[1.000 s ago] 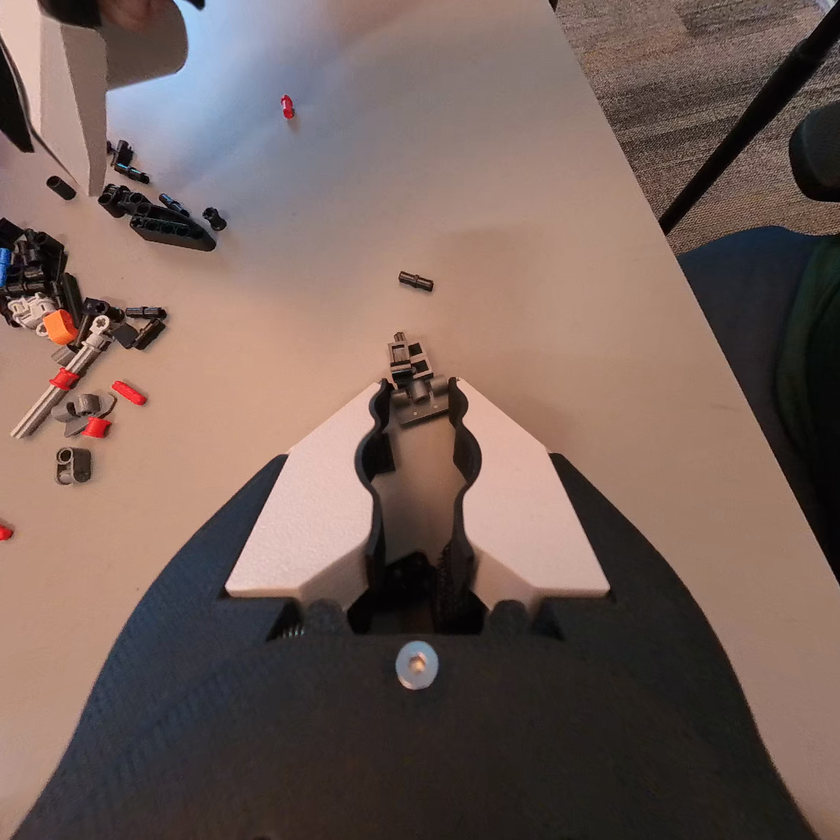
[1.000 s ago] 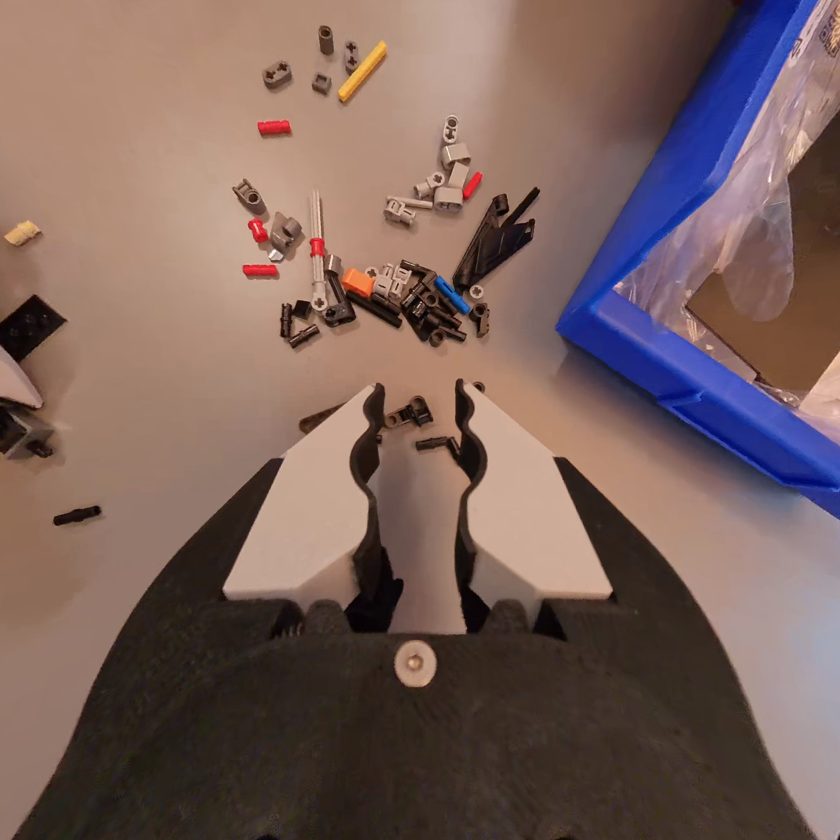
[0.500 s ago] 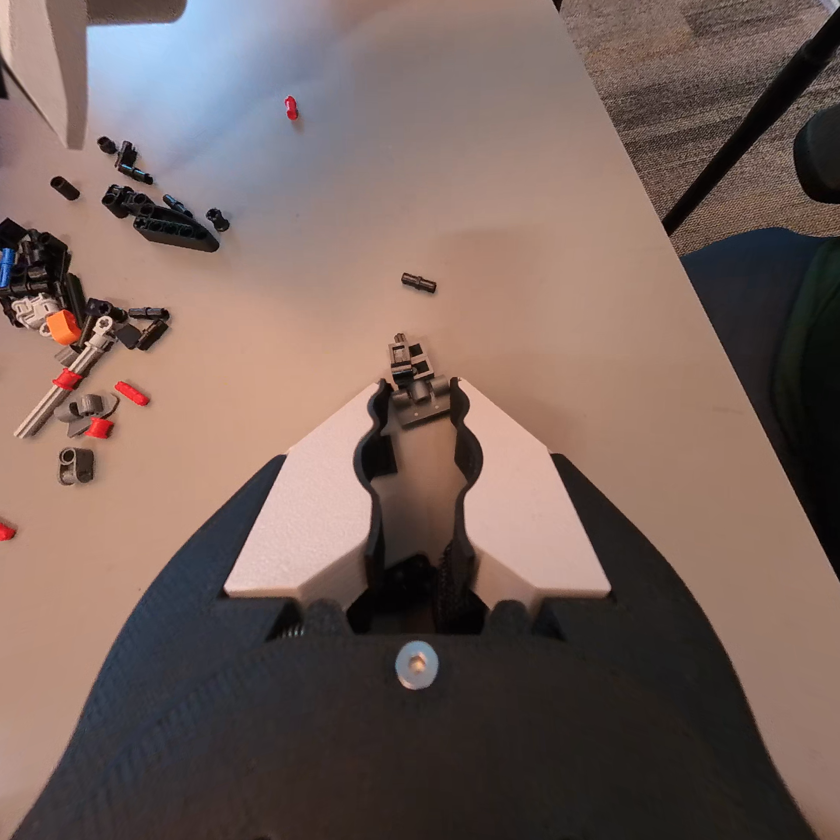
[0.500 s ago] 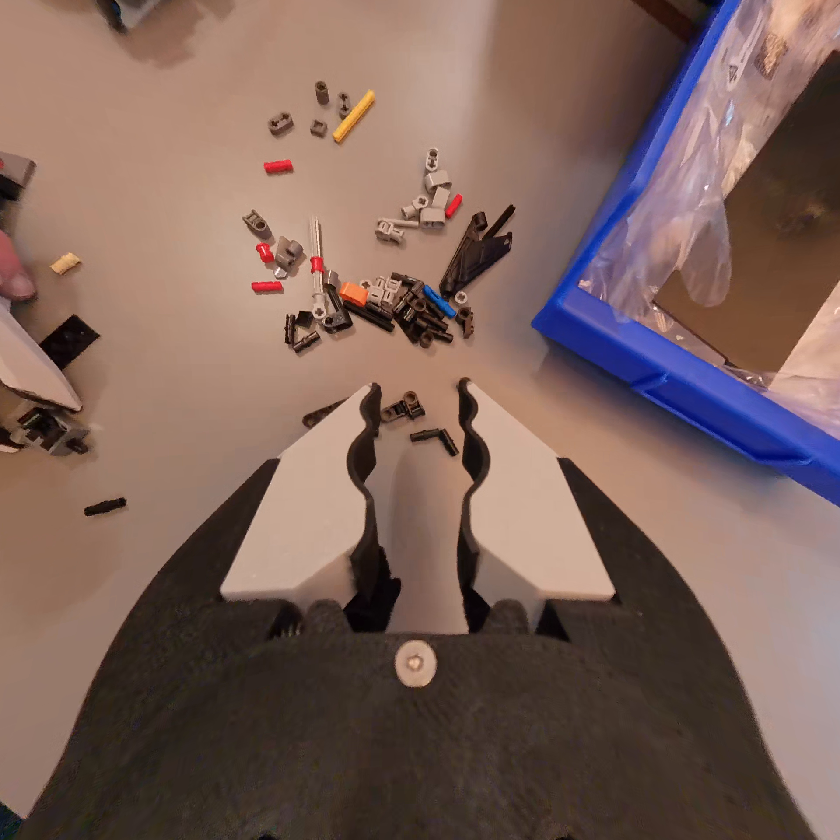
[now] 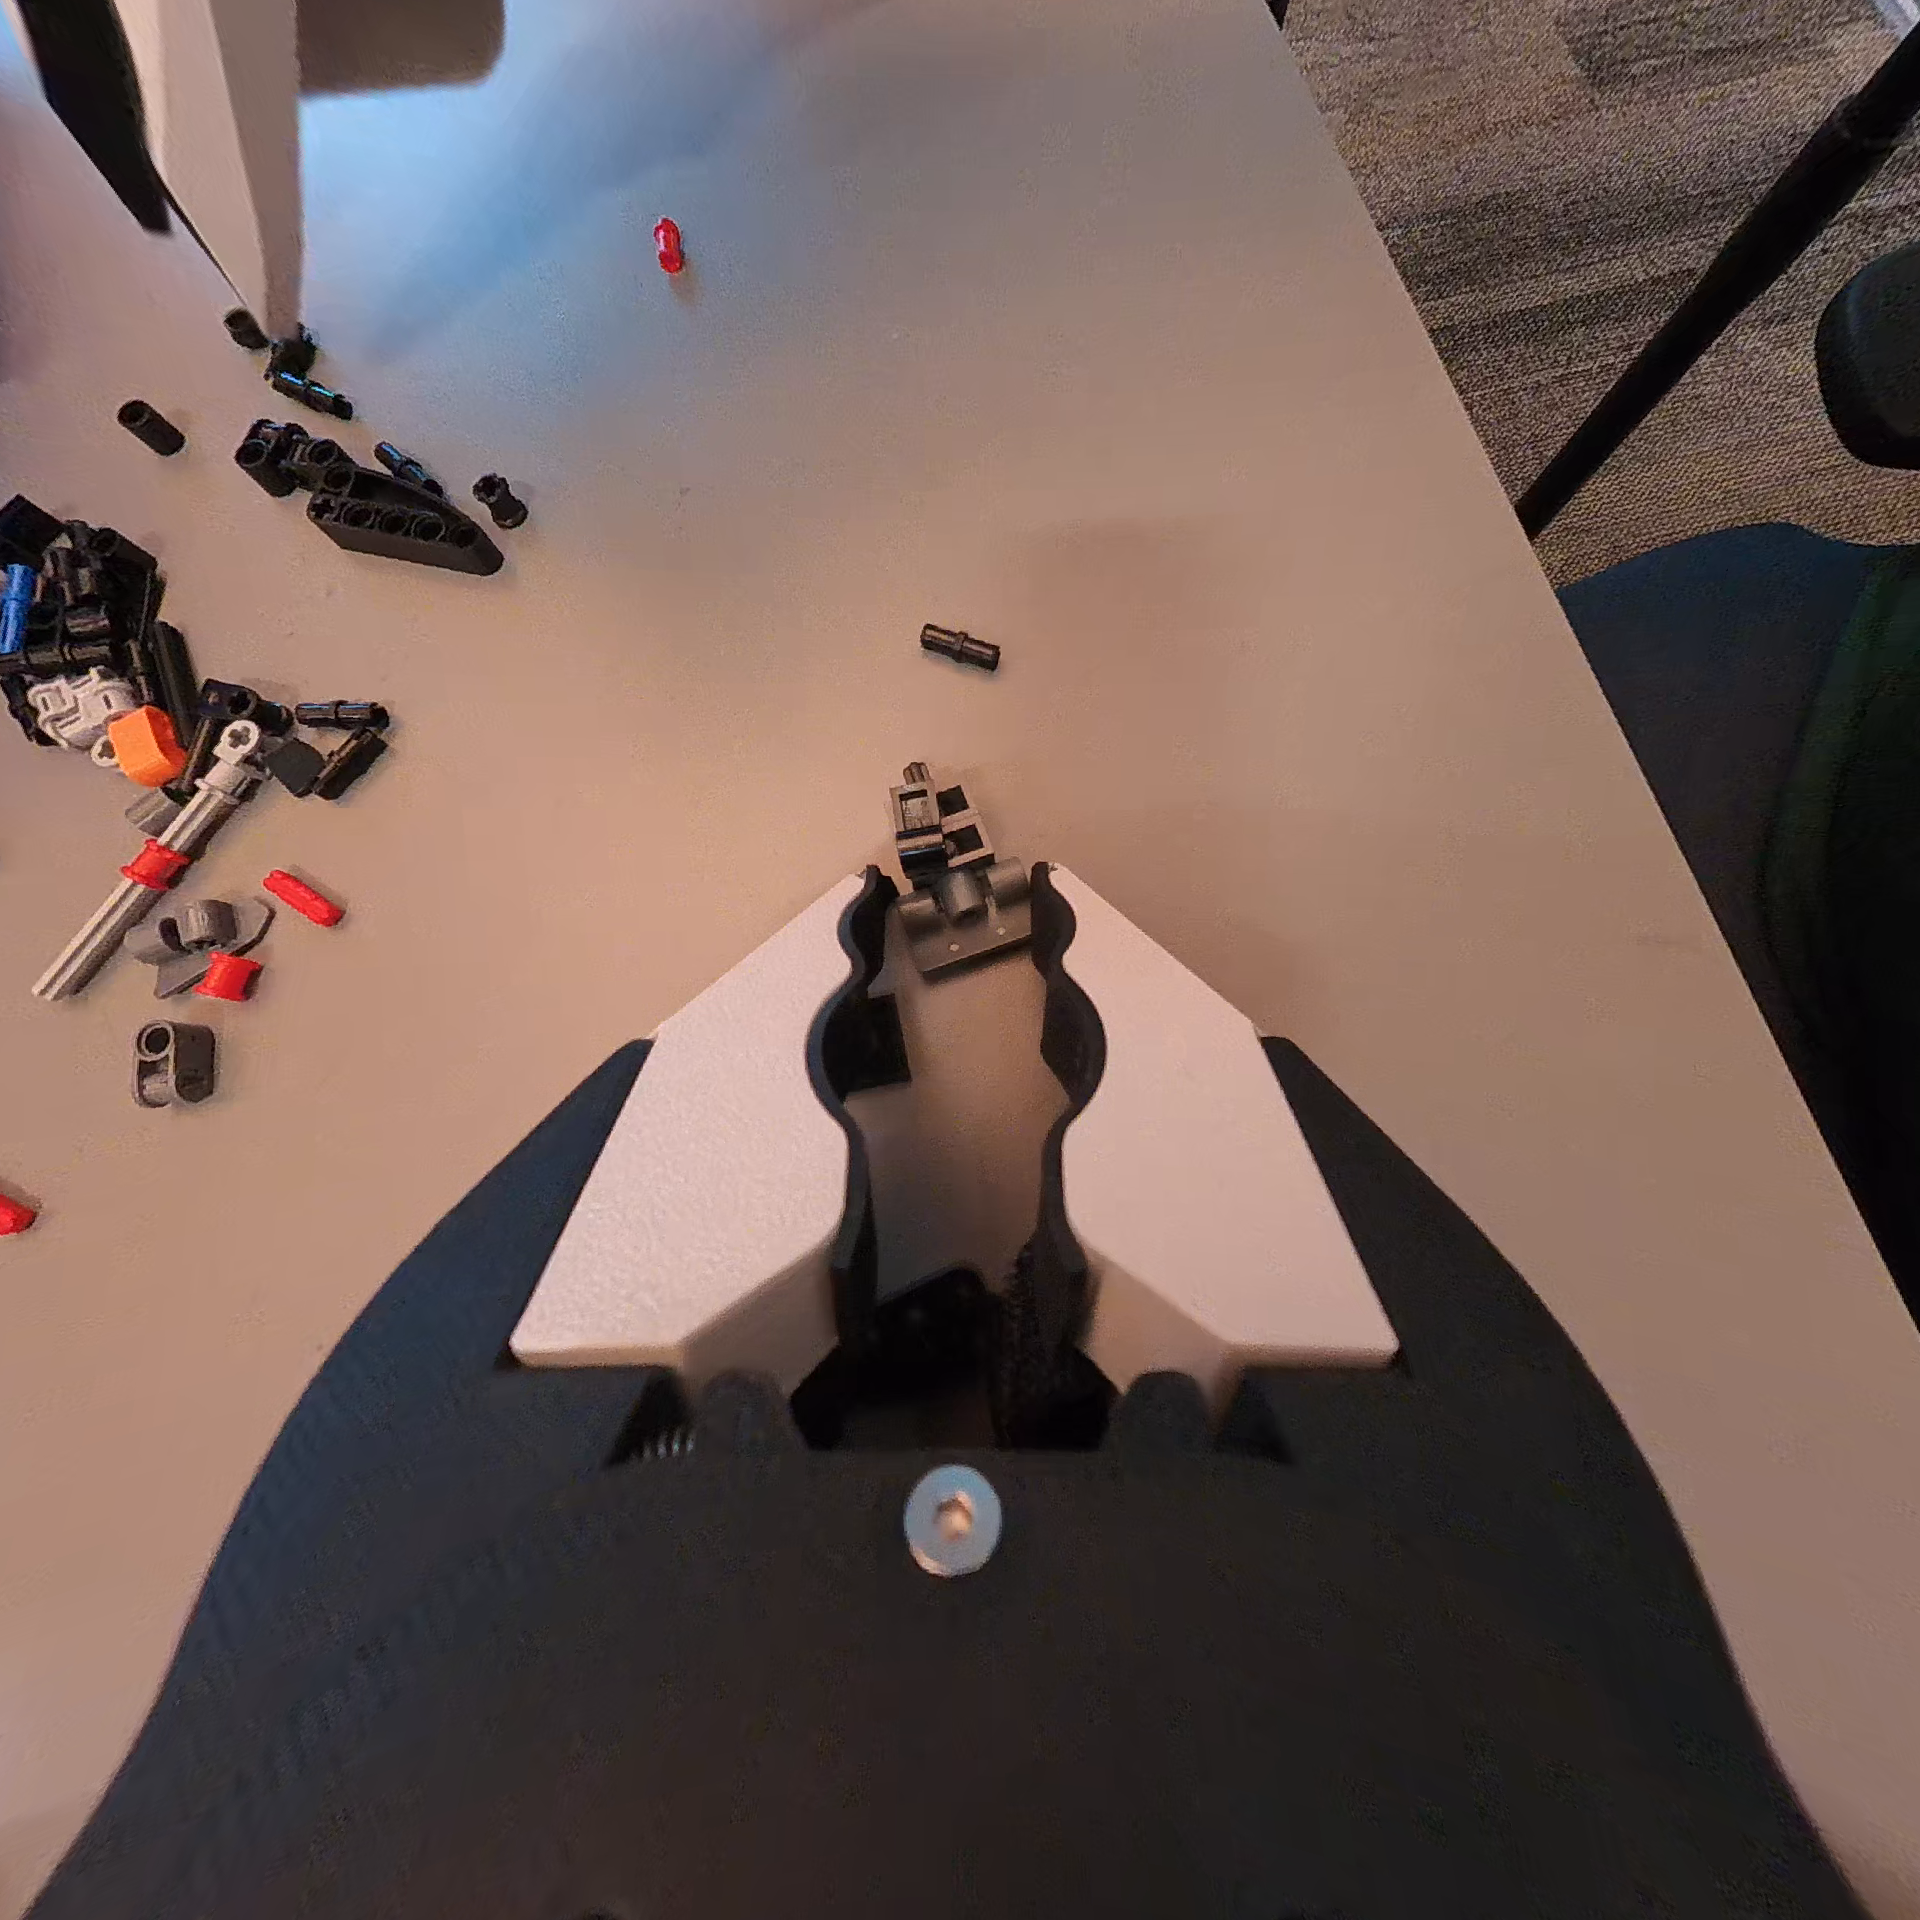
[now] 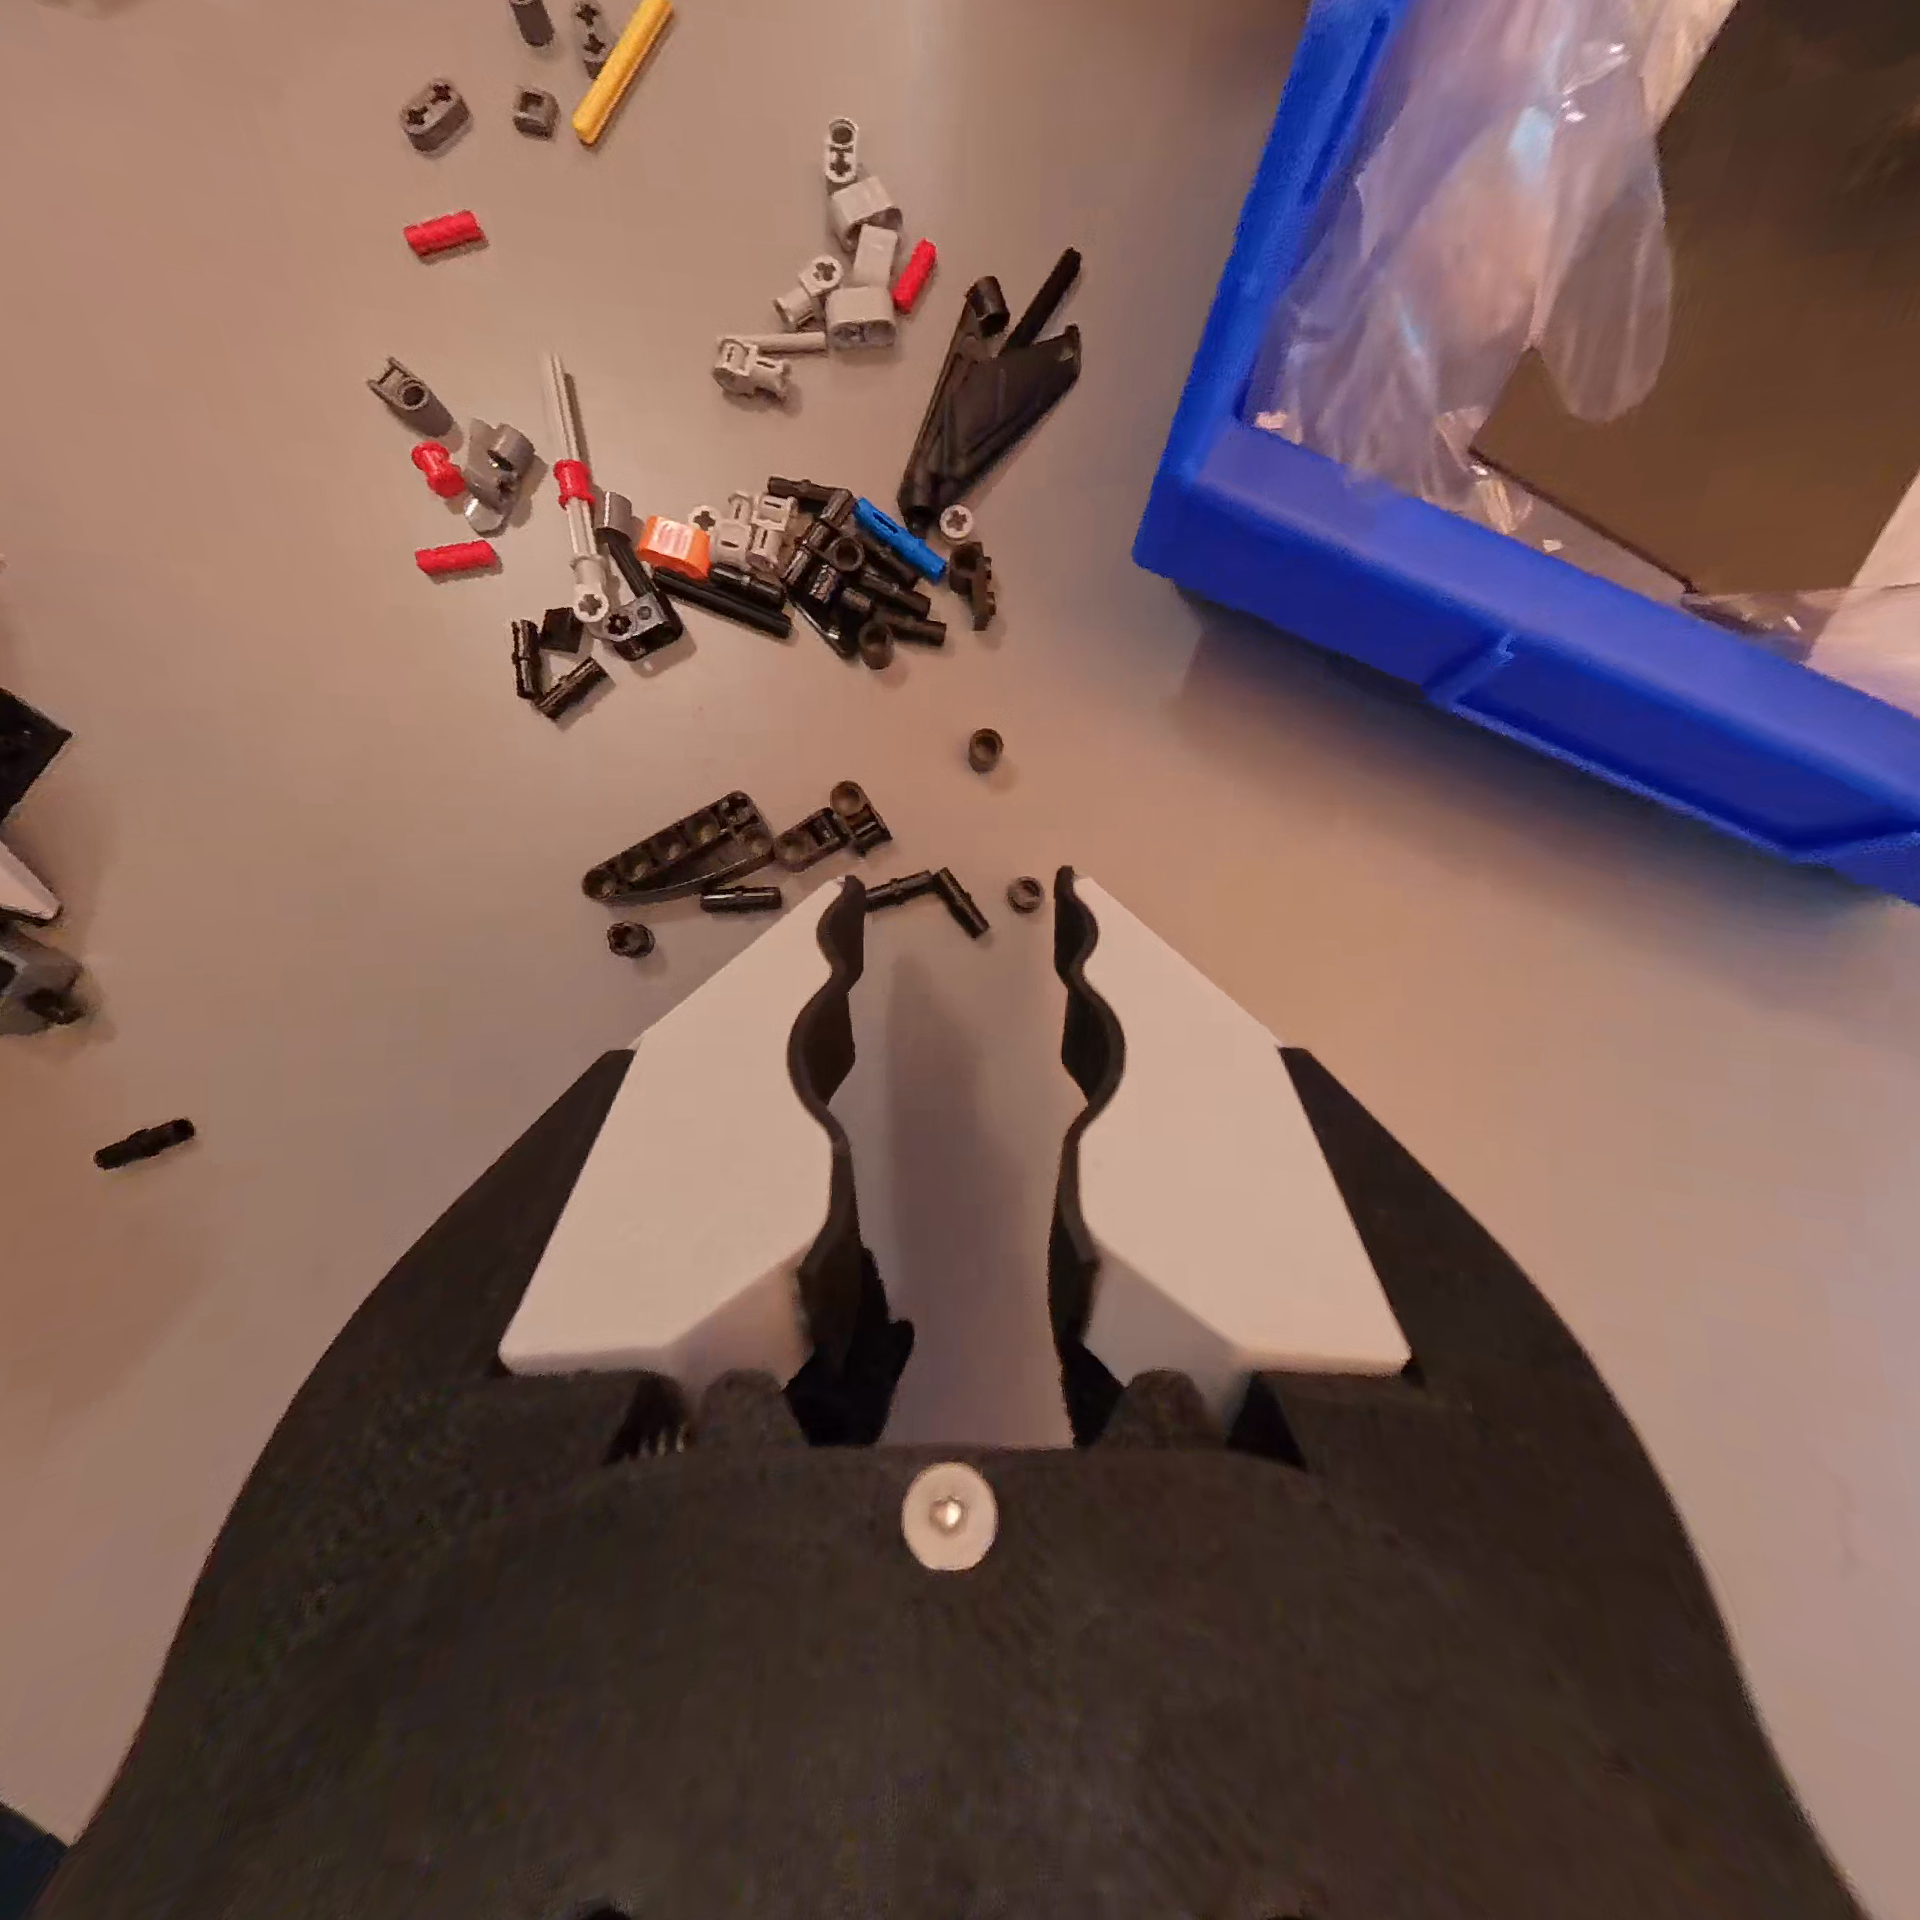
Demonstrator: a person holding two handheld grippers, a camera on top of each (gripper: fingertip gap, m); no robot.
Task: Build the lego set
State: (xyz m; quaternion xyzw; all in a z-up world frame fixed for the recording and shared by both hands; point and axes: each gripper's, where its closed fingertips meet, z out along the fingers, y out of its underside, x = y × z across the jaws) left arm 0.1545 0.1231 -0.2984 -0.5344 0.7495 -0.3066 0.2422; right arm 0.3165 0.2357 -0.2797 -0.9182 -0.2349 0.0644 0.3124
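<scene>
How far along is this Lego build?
Early. Done: only a small grey-and-black sub-assembly, clamped in the left gripper. In hand: the right gripper, open and empty, hovers near loose black pins. Left: most pieces lie scattered, unassembled.

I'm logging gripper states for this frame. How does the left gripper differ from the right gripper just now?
The left gripper is shut on a small grey and black lego assembly pinched at its tips; the right gripper is open and holds nothing. The left gripper sits apart from the loose pieces, while the right gripper's tips flank a bent black lego pin lying on the beige table. Both share white fingers with black wavy pads.
</scene>
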